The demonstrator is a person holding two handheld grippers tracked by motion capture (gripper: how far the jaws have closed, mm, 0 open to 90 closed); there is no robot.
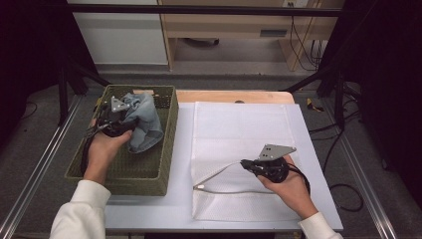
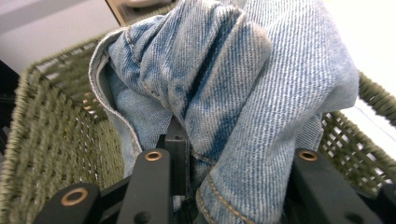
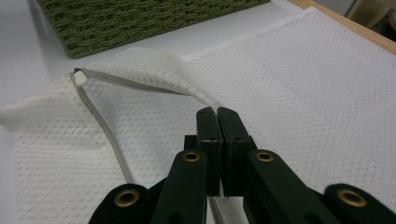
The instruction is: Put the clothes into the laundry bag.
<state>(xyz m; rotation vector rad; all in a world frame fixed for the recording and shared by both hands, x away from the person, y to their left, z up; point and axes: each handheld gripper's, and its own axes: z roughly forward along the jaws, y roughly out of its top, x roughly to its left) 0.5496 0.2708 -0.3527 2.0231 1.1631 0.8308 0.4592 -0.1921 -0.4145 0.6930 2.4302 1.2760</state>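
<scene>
Denim garment, faded blue, hangs clamped in the left gripper above the green woven basket; right gripper pinches the white mesh bag's opening; bagging remains.

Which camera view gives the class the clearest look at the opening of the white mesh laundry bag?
The right gripper view: the white mesh laundry bag fills it, with the right gripper pinching the top layer up, so the mouth gapes. The high view shows the whole bag but the opening looks small. The left gripper view gives nothing useful.

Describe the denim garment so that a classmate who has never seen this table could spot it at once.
Find the green woven basket on the table's left side. Above it, the left gripper holds up the denim garment, the one faded blue, crumpled thing, unlike the flat white mesh bag beside it.
</scene>
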